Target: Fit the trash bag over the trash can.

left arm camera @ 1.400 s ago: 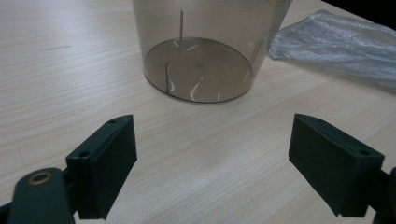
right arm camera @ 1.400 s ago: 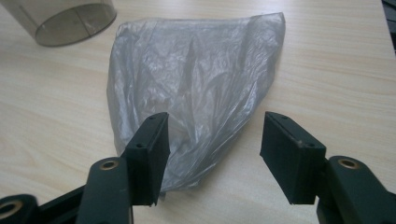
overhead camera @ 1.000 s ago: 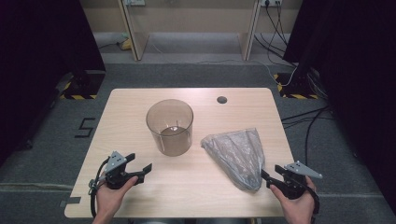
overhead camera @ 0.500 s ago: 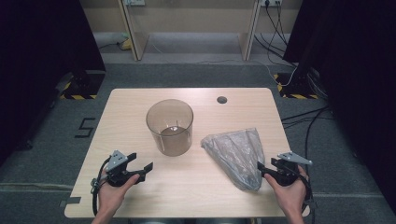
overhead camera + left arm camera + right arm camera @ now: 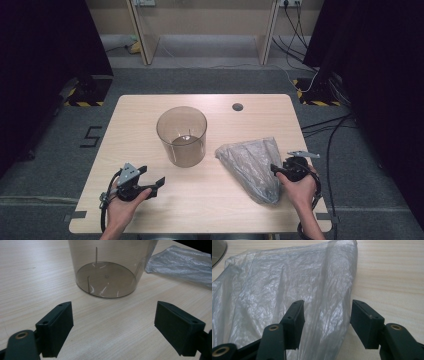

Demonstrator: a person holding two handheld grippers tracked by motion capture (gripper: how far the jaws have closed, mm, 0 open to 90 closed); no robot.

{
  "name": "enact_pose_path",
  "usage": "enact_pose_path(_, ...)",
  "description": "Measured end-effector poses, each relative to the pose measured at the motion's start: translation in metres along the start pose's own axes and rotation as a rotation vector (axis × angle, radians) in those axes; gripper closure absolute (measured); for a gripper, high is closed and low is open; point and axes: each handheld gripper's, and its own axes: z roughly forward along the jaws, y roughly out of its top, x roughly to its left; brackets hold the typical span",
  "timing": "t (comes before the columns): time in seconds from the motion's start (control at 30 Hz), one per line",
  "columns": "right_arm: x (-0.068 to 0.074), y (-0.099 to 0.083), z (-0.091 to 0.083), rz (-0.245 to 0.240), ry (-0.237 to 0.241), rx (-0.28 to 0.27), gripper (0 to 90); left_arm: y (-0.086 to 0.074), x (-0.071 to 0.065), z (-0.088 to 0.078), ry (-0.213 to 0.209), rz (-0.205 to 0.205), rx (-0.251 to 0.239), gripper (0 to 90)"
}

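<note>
Your right gripper (image 5: pixel 283 169) sits at the near right of the table (image 5: pixel 210 210), pressed up against the right edge of the crumpled clear plastic bag (image 5: pixel 252 162). In the right gripper view the bag (image 5: pixel 287 287) spreads out ahead of and to the left of your fingers (image 5: pixel 293 323), and its right-hand edge runs down into the gap between them; the plastic looks to brush the inner face of the left finger, while the right finger (image 5: pixel 365 323) stands clear of it over bare wood. These fingers are parted to a moderate gap and have closed on nothing; the bag lies loose on the table, its wide end toward the far side and its narrow end toward you. Your left gripper (image 5: pixel 152 184) rests at the near left of the table, held in your left hand (image 5: pixel 122 207), pointing toward the right and slightly away from you. Its fingers (image 5: pixel 56 331) are spread wide and hold nothing, with only the wood grain between them. Straight ahead of them in the left gripper view stands the smoky transparent cup (image 5: pixel 110 267), upright, near but apart from the fingertips. From the high view the cup (image 5: pixel 181 135) sits around the middle of the table, just to the left of the bag, with a narrow strip of table between them. A small dark round hole (image 5: pixel 237 106) marks the far side of the table.
</note>
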Motion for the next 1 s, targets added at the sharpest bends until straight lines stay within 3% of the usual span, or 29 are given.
enact_pose_path(0.17, 0.001, 0.006, 0.008, -0.021, -0.028, 0.023, 55.6, -0.001, -0.001, 0.001, -0.002, 0.011, 0.011, 15.1)
enact_pose_path(0.33, 0.002, 0.008, 0.014, -0.04, -0.038, 0.054, 72.8, -0.003, -0.002, 0.003, -0.008, 0.012, 0.021, 16.0)
enact_pose_path(0.5, 0.007, 0.006, 0.011, -0.034, -0.011, 0.033, 90.0, -0.003, -0.002, 0.003, -0.007, 0.011, 0.019, 16.5)
enact_pose_path(0.7, 0.016, 0.009, -0.008, -0.006, 0.036, -0.034, 90.0, -0.003, -0.002, 0.003, -0.011, 0.008, 0.015, 17.2)
enact_pose_path(1.0, 0.027, 0.024, -0.031, -0.009, 0.073, -0.157, 90.0, -0.003, -0.002, 0.002, -0.007, 0.008, 0.01, 17.8)
